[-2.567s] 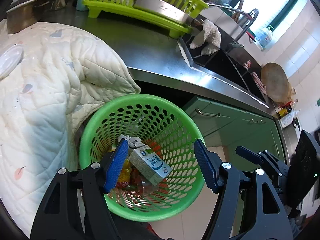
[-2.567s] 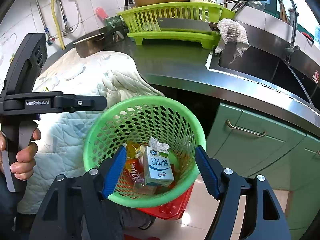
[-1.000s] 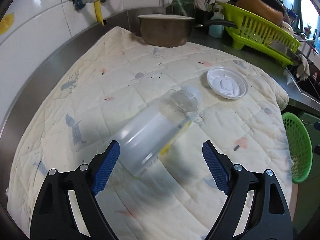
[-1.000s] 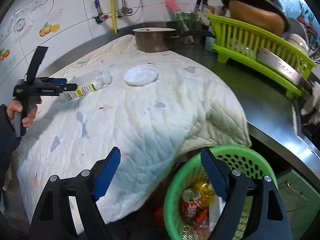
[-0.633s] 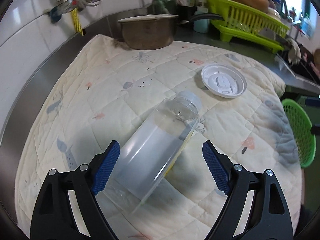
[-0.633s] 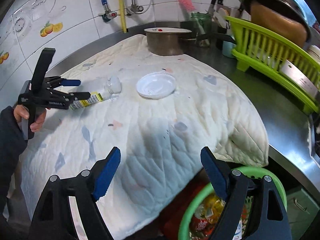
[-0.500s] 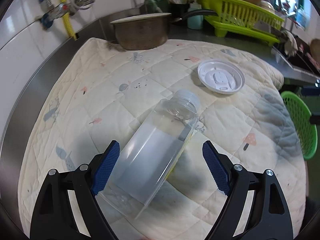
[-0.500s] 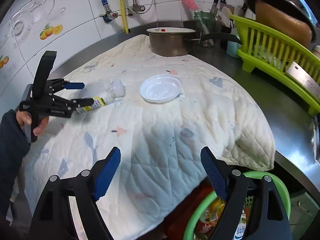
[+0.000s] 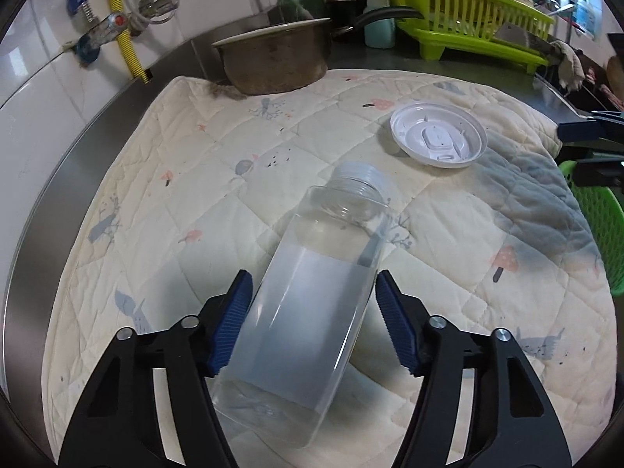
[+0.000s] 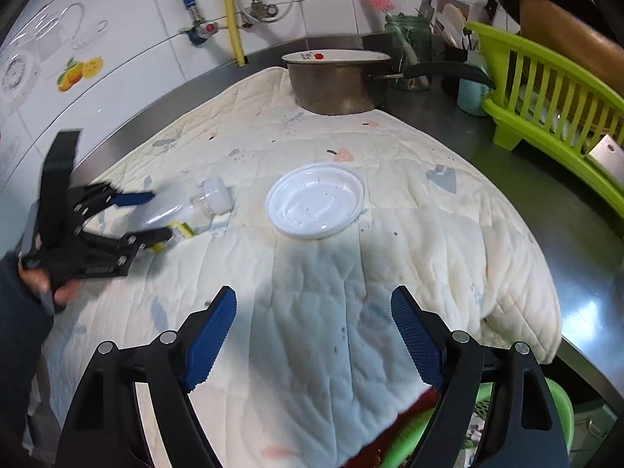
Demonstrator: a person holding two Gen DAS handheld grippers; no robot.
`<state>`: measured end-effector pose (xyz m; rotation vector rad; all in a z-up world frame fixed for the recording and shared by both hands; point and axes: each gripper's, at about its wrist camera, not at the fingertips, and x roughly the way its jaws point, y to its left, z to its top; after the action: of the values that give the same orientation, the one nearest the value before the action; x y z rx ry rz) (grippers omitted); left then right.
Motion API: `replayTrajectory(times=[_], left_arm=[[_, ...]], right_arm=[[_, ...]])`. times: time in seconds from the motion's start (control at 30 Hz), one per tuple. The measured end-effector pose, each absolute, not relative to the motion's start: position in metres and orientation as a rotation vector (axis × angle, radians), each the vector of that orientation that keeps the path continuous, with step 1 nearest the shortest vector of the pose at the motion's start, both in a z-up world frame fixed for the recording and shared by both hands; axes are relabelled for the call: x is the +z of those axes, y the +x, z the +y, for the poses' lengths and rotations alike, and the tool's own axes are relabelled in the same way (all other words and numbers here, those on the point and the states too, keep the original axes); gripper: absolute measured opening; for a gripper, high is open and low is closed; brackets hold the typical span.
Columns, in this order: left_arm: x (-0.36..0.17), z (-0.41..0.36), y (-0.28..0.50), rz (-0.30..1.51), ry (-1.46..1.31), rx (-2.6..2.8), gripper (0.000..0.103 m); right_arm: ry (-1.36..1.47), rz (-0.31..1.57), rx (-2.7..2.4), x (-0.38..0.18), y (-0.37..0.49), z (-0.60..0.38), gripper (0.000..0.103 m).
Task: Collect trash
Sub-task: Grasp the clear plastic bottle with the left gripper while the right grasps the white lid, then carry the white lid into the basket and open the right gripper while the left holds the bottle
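Clear bottle lies on quilt, capped; left tongs straddle it, pads apart. Right tongs spread, empty, near white lid. Green basket beside quilt.

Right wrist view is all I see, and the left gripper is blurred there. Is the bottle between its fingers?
Observer: Yes. In the left wrist view the left gripper has one blue pad on each side of the bottle, at its lower half.
Operator: Do both pads press it?
Observer: I cannot tell; a thin gap seems to show at the right pad.
Operator: Is there liquid inside?
Observer: I see none through its clear shoulder; a pale label hides the middle.
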<state>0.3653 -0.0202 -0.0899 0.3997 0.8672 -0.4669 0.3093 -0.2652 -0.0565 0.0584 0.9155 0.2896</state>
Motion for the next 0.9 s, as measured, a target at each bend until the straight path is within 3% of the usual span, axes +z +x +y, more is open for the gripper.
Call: replayTrajectory(times=[0.13,0.3,0.43,0.73,0.9], left_arm=[[-0.087,-0.013,0.364,0.914,0.323,-0.453,0.059],[-0.086,-0.010,0.358,0.966,0.255,-0.428,0.058],[-0.086,-0.008,0.357,0.989,0.213,-0.427,0.058],[-0.090,-0.007,0.362,1.004,0.196,-0.439,0.060],[-0.097,-0.012,0.367,1.019,0.209,-0.428,0.064]], right_arm=[[0.111,0.925,0.266,-0.060,0.337,-0.271,0.071],[0.199,0.964,0.247,-0.066,0.376,-0.278,0.053],[0.234,0.999,0.220,-0.075,0.400,-0.279,0.045],[0.280,1.039,0.172,-0.096,0.424,-0.284,0.027],[0.285,1.034,0.155,-0.099,0.422,-0.286,0.009]])
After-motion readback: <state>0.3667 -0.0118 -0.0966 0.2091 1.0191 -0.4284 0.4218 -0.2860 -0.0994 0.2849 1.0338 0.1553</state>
